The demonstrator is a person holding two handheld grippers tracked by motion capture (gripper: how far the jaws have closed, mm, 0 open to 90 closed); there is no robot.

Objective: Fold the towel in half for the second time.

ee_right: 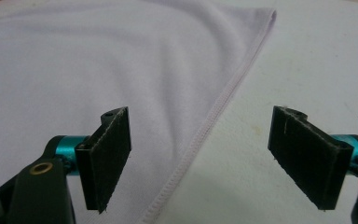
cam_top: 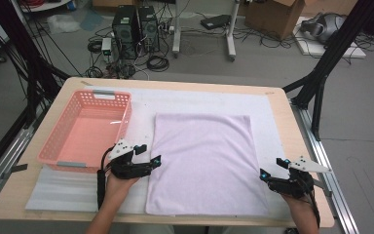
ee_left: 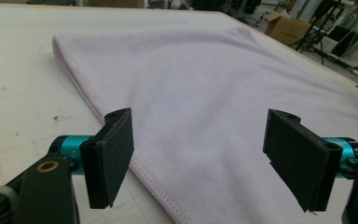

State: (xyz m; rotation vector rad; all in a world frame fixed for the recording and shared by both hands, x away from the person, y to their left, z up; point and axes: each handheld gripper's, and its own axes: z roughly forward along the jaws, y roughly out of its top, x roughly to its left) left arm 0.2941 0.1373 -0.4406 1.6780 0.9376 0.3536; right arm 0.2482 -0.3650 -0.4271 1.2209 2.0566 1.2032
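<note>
High view frames a pale lilac towel [cam_top: 204, 163] spread flat on the white mat [cam_top: 272, 105] of a wooden table [cam_top: 297, 146], with the left gripper [cam_top: 148, 155] set at its left edge and the right gripper [cam_top: 272, 168] at its right edge, each with jaws spread wide and nothing clamped, apparently so that both side hems can be taken for a fold. Left of the towel a pink basket [cam_top: 58, 141] is kept, probably to receive it; beyond the towel's far edge, computer towers [cam_top: 136, 29], cables and a cardboard box [cam_top: 272, 14] are seen on the grey floor.
</note>
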